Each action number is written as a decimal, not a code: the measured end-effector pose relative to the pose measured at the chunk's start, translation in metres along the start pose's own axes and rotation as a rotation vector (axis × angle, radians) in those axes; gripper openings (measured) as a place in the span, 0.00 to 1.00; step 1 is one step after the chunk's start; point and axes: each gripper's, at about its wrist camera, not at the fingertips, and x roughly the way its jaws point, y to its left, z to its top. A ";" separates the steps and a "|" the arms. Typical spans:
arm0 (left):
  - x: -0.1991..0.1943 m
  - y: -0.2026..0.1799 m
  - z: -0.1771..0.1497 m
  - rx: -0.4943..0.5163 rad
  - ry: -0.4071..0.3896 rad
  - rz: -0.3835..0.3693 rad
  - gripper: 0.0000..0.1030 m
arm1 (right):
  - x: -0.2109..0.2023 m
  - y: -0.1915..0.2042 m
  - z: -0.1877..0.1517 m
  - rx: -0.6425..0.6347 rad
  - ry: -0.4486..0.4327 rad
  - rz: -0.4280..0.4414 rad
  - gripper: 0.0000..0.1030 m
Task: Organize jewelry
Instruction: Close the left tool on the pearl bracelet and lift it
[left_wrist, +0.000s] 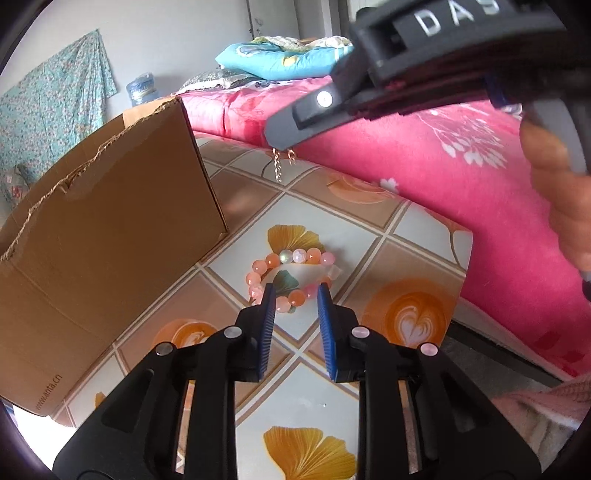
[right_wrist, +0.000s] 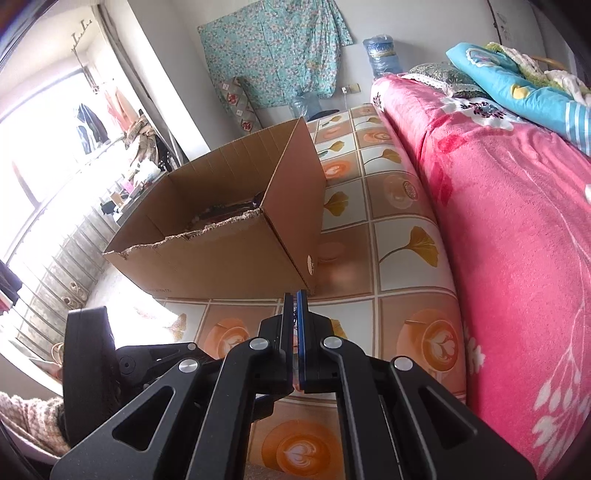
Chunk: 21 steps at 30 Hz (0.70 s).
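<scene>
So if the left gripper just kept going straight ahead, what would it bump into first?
Most likely the beaded bracelet lying on the table. The left gripper points down at it, fingertips either side of its near edge, though how close they are is hard to judge.

I see bright daylight flooding from the blown-out window (right_wrist: 40, 155), glare washing the floor beneath, sharp centres, and heavy fisheye bending with dark corners.

A bracelet (left_wrist: 291, 280) of round peach, pink and clear beads lies flat in a loop on the patterned table, near its right edge, to the right of the box. A thin gold chain (left_wrist: 279, 165) hangs farther back, its loose ends dangling above the table.
</scene>
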 end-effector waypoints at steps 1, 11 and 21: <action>-0.001 -0.002 -0.002 0.024 -0.001 0.019 0.14 | -0.003 0.001 0.001 0.000 -0.006 -0.001 0.02; -0.031 0.007 -0.015 0.049 -0.045 -0.049 0.33 | -0.010 0.009 0.002 0.010 -0.025 0.009 0.02; 0.001 -0.005 0.011 0.132 0.051 -0.125 0.26 | -0.006 -0.001 0.012 0.066 0.005 0.024 0.02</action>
